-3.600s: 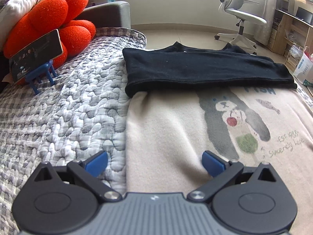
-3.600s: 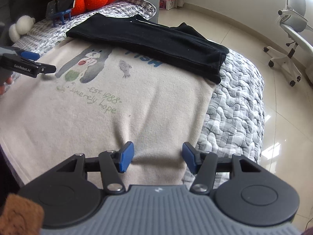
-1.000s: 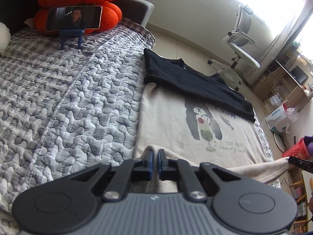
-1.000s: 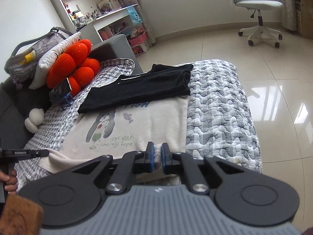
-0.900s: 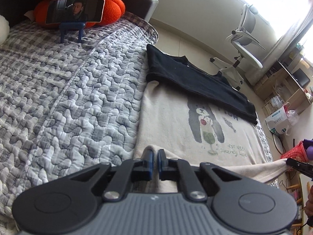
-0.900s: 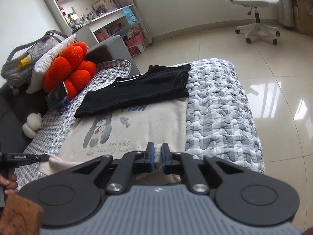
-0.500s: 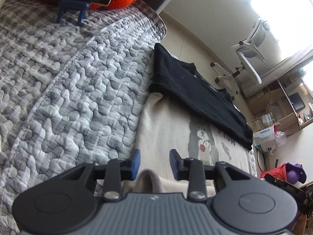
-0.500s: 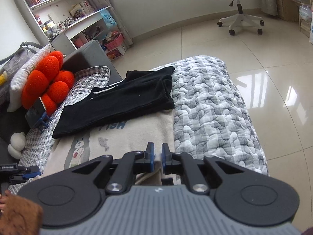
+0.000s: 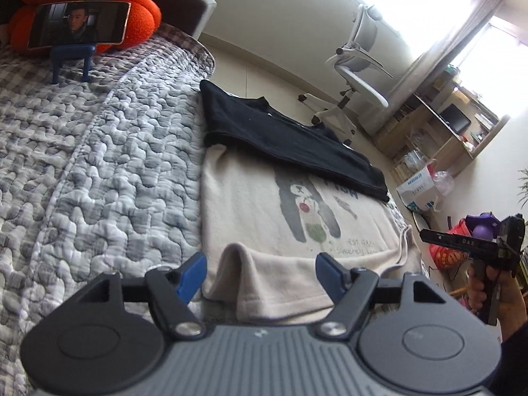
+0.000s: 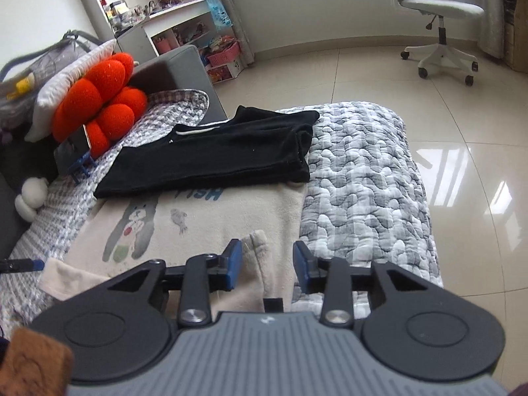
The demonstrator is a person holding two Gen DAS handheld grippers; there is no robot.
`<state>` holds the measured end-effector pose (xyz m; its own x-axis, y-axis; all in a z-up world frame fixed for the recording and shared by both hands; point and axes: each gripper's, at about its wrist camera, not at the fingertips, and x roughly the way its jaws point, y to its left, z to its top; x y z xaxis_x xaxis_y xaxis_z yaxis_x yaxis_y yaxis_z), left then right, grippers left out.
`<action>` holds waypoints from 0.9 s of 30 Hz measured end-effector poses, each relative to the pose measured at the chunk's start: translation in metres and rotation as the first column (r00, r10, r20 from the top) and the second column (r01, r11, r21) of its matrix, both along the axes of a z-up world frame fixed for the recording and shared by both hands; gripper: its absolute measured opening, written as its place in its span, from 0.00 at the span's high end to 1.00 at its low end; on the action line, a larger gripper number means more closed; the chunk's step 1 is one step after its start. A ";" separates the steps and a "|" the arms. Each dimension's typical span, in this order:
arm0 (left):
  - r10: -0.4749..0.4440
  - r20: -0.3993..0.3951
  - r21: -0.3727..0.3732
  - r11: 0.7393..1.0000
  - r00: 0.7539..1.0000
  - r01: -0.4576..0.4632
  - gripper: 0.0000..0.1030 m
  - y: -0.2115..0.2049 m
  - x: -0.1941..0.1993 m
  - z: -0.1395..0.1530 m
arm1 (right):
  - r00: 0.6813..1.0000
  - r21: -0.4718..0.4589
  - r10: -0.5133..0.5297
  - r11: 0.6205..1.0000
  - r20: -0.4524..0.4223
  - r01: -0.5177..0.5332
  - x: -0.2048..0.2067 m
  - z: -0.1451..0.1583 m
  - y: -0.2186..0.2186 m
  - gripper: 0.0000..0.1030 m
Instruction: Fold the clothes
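- The cream sweatshirt (image 9: 264, 217) lies flat on the quilted bed cover (image 9: 99, 171), printed side up, with a grey bear figure and small lettering showing.
- Its near hem is turned back onto itself along the near edge of the bed, forming a soft raised fold (image 9: 237, 264).
- The left gripper (image 9: 260, 275) has just been opening; its 2 blue pads (image 9: 191, 277) stand wide apart on either side of that raised fold, and neither presses on the cloth.
- The right gripper (image 10: 268, 264) has also just been opening; its blue pads (image 10: 235, 264) stand a moderate way apart, with a bunched corner of the sweatshirt (image 10: 260, 257) between them and not pinched.
- In the left wrist view the right gripper (image 9: 458, 242) shows at the right edge, held in a hand (image 9: 488, 293) off the side of the bed.
- A folded black garment (image 10: 211, 158) lies across the far end of the sweatshirt, overlapping its upper edge and reaching nearly to the far edge of the bed.
- At the far left corner of the bed a phone (image 9: 79, 24) sits on a blue stand (image 9: 71, 59), leaning against an orange cushion (image 10: 99, 102).
- A white office chair (image 10: 435, 16) stands on the tiled floor (image 10: 462, 165) beyond the bed.
- Shelves (image 10: 171, 10) line the far wall.
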<state>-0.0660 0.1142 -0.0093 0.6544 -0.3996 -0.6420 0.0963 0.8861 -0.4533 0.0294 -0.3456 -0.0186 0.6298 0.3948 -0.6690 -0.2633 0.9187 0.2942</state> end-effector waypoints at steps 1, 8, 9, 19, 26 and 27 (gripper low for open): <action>-0.002 -0.001 0.009 1.000 1.000 0.002 0.29 -0.003 -0.002 -0.001 | 1.000 -0.016 0.004 1.000 -0.004 -0.004 0.002 -0.002 0.001 0.63; -0.030 -0.033 0.025 0.999 0.999 0.031 0.32 -0.017 -0.004 -0.012 | 0.994 -0.056 0.104 0.993 0.031 -0.102 0.003 -0.010 0.014 0.59; -0.026 -0.041 0.023 0.999 0.999 0.027 0.34 -0.017 -0.003 -0.014 | 0.993 -0.070 0.112 0.991 0.019 -0.111 0.005 -0.013 0.017 0.59; 0.026 -0.045 -0.105 0.994 0.999 -0.030 0.88 -0.004 -0.005 -0.016 | 0.991 -0.119 0.131 0.984 0.008 -0.129 0.009 -0.021 0.029 0.94; 0.100 -0.060 -0.276 0.955 0.993 -0.113 0.90 0.015 0.004 -0.013 | 0.987 -0.057 0.065 0.997 0.149 -0.057 -0.006 0.008 0.020 0.94; 0.113 -0.070 -0.285 0.950 0.991 -0.129 0.90 0.016 0.008 -0.014 | 0.986 -0.050 0.050 0.998 0.158 -0.043 -0.006 0.010 0.018 0.94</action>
